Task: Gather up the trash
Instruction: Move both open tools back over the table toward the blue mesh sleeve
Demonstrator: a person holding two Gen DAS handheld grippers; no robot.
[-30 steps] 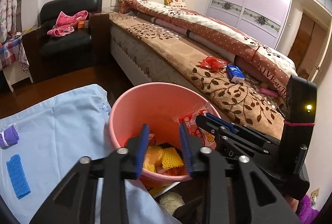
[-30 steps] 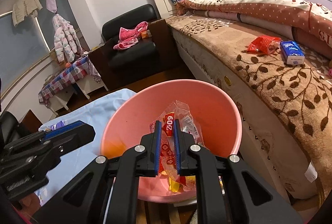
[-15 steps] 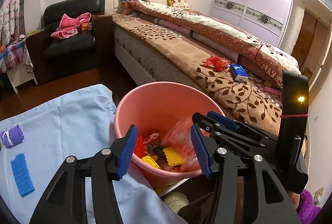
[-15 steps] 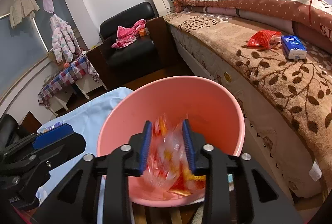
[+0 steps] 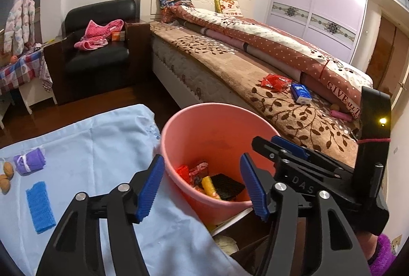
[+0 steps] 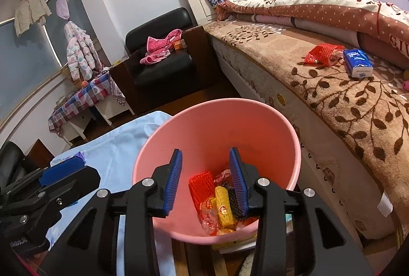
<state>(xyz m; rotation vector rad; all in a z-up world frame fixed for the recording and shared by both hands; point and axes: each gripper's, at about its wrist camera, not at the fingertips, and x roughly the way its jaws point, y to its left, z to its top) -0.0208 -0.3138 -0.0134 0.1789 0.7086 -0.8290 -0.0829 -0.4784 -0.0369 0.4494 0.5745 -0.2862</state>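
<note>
Both tongs opening, empty — left (image 5: 202, 185), right (image 6: 205, 178) — over pink bucket (image 6: 255, 122)

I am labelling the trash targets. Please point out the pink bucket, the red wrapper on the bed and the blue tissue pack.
pink bucket (image 6: 278, 120), right wrist view, far rim.
red wrapper (image 6: 322, 54), right wrist view, middle.
blue tissue pack (image 6: 358, 63), right wrist view, top face.

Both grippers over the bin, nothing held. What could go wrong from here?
1. The left gripper, jaws opening, sits at the near rim of the round pink plastic bucket; a careless pull-back may tip it.
2. The right gripper, jaws opening and empty, hangs inside the bucket and may snag the red mesh wrapper.
</note>
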